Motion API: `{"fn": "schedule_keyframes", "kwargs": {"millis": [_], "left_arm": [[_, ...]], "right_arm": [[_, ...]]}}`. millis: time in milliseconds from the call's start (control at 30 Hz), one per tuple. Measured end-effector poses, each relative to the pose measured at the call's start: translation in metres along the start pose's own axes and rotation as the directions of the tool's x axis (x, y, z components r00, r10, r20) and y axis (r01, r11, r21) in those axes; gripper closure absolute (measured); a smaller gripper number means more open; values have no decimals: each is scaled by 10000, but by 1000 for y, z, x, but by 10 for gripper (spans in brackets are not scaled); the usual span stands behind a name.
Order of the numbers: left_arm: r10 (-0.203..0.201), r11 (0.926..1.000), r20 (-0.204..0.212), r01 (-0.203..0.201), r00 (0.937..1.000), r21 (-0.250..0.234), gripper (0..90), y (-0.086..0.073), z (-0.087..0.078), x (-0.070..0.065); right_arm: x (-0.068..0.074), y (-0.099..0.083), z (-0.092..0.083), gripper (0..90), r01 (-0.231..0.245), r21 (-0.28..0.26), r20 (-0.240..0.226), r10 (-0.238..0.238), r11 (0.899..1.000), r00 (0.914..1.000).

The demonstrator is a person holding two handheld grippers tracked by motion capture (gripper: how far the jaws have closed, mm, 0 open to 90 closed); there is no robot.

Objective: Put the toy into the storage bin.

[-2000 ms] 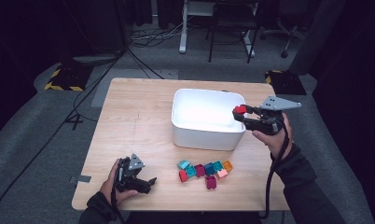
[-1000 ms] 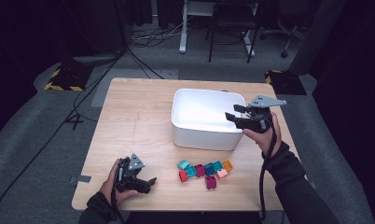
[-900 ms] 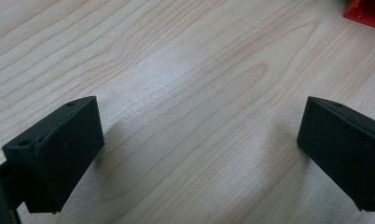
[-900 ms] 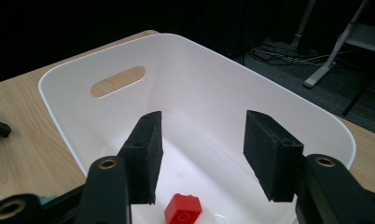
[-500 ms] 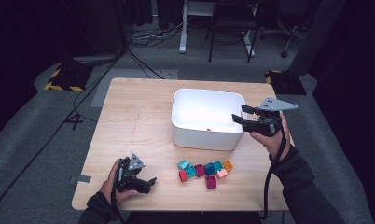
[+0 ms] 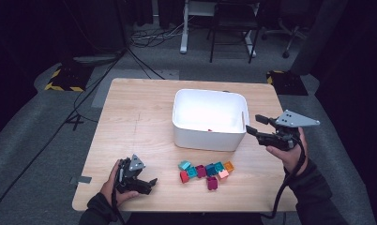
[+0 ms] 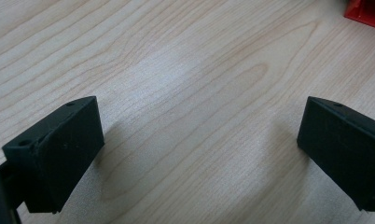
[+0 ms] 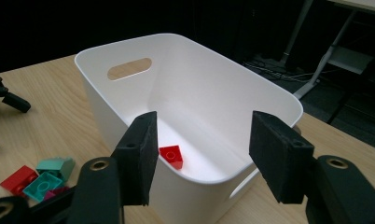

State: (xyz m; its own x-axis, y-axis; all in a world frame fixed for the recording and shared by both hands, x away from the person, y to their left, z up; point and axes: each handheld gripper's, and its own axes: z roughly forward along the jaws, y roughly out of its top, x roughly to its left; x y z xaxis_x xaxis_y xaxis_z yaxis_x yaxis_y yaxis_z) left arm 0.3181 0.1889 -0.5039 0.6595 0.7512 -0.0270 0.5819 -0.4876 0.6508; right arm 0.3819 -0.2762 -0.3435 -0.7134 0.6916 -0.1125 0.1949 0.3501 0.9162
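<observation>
High view gives us the tabletop [image 6: 130, 117] first: wide bare wood on the left, its near edge close under the brick pile [image 6: 206, 171]. Our white bin [image 6: 207, 138] sits mid-table, one red brick [image 8: 171, 156] already on its floor. With the next brick we should carry high over the rim before letting go. Our right gripper [image 6: 253, 125] has just been opening, fingers empty, beside the bin's right wall; our left gripper [image 6: 147, 183] rests released on the wood.

Table [image 6: 130, 117]: pale matt wood grain. Bin [image 8: 129, 100]: smooth white plastic. Bricks [image 6: 206, 170]: glossy coloured plastic.
</observation>
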Motion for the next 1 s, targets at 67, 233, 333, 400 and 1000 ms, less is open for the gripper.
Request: {"fn": "schedule_keyframes", "kwargs": {"millis": [67,233,333,400,1000], "left_arm": [[9,10000,-8,-9,10000,-2,6,0,0,0],[3,10000,-2,-3,10000,1,6,0,0,0],[-49,10000,-37,49,10000,-38,6,0,0,0],[-49,10000,-28,49,10000,-38,6,0,0,0],[31,10000,-143,-32,9999,-76,6,0,0,0]], "right_arm": [[2,-5,-3,425,-71,58,-18,71,10000,10000],[7,-20,-6,421,-38,90,-150,39,10000,9999],[14,-30,-7,418,-101,118,-215,104,9999,9997],[17,-37,-7,416,50,224,-308,-43,9997,9995],[26,-113,13,412,-115,1503,-678,219,9886,9975]]}}
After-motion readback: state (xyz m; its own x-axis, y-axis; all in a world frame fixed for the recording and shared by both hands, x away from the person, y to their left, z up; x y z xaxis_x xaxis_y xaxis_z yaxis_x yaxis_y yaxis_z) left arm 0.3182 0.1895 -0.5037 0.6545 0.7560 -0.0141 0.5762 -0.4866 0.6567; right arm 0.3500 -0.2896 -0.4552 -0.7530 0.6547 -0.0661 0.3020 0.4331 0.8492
